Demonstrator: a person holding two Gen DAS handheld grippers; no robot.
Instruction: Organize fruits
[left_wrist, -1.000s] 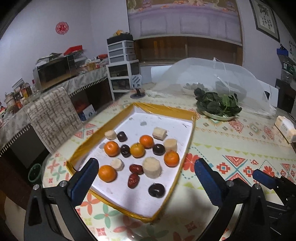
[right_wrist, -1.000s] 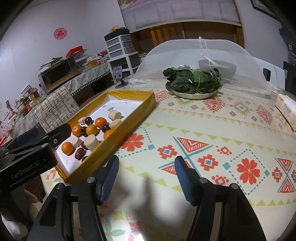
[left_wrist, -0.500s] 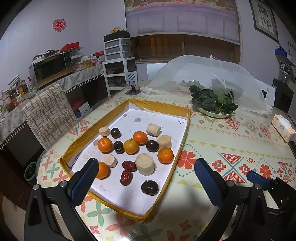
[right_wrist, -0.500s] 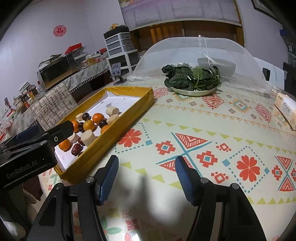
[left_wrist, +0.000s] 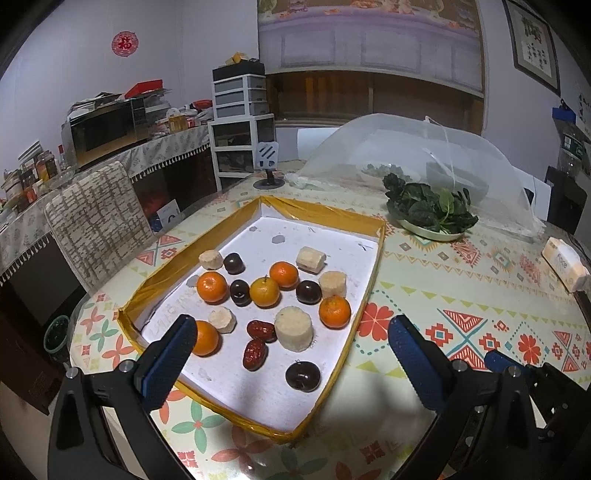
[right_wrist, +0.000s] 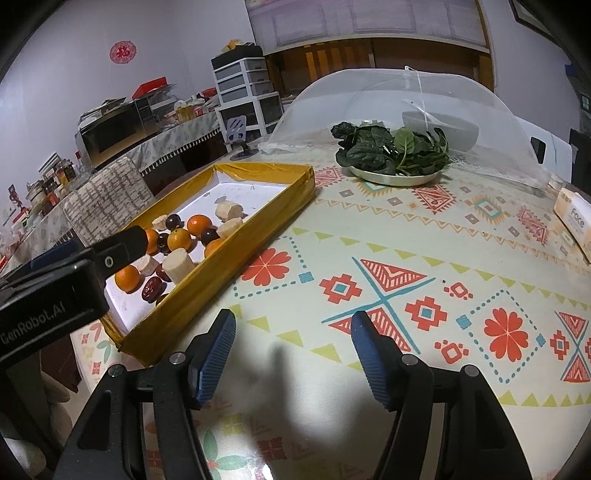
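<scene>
- Honestly, both tools are spread, empty: left gripper (left_wrist: 288, 354) low over the tray (left_wrist: 325, 218), right gripper (right_wrist: 291, 347) over bare tablecloth (right_wrist: 424, 240).
- Round oranges (left_wrist: 334, 311) packed mid-frame might roll if nudged.

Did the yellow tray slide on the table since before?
No. The tray shifts a little in the picture, but its corner sits by the same red flower on the tablecloth, so only the camera moved.

Black left gripper (left_wrist: 288, 354): 2 blue ribbed pads (left_wrist: 166, 360); silver screws.
</scene>
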